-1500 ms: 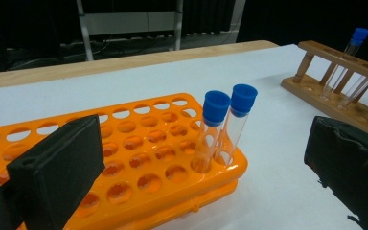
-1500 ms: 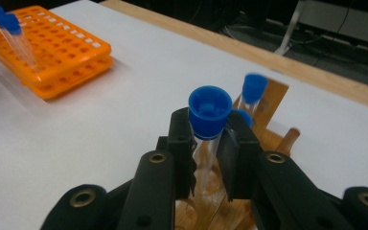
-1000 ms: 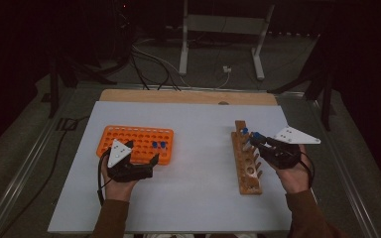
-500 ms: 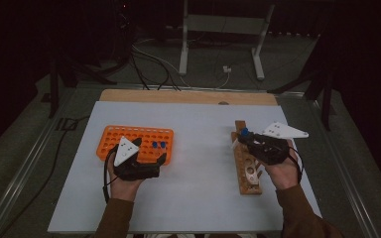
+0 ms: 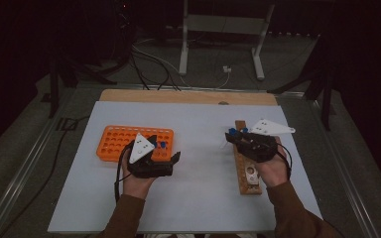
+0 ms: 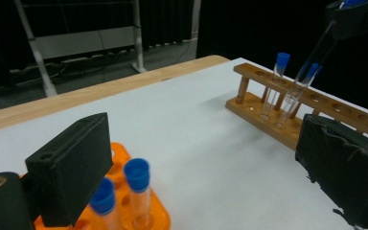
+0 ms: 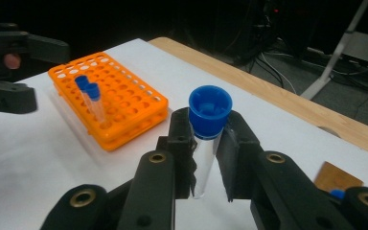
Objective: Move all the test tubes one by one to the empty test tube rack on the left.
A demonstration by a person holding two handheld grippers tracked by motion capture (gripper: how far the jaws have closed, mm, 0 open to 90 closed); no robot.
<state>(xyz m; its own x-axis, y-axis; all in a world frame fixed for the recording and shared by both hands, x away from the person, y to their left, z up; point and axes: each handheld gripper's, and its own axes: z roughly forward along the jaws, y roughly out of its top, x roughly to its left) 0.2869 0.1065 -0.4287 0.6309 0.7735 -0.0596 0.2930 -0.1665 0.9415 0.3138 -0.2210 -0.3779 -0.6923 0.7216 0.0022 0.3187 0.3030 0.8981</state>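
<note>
An orange rack (image 5: 113,144) lies at the table's left with two blue-capped tubes (image 5: 162,145) standing at its near right corner. My left gripper (image 5: 166,148) is open at that corner. Its jaws have just been closing a little, and the two tubes (image 6: 136,187) stand low between them, close to the left jaw, with no pad pressing on them. My right gripper (image 7: 210,129) is shut on a clear tube (image 7: 202,163) with a blue cap. It holds the tube slanted (image 6: 316,52) over the far end of the wooden rack (image 5: 248,173), where two capped tubes (image 6: 280,72) stand.
The white mat (image 5: 198,198) lies on a wooden tabletop whose bare strip (image 5: 178,95) runs along the far edge. Beyond it stand a metal frame (image 5: 218,29) and floor cables. The wooden rack's near holes (image 6: 350,108) hold nothing.
My right gripper has carried the tube leftward off the wooden rack's right side to its far end. My left gripper has moved right and forward to the orange rack's corner.
</note>
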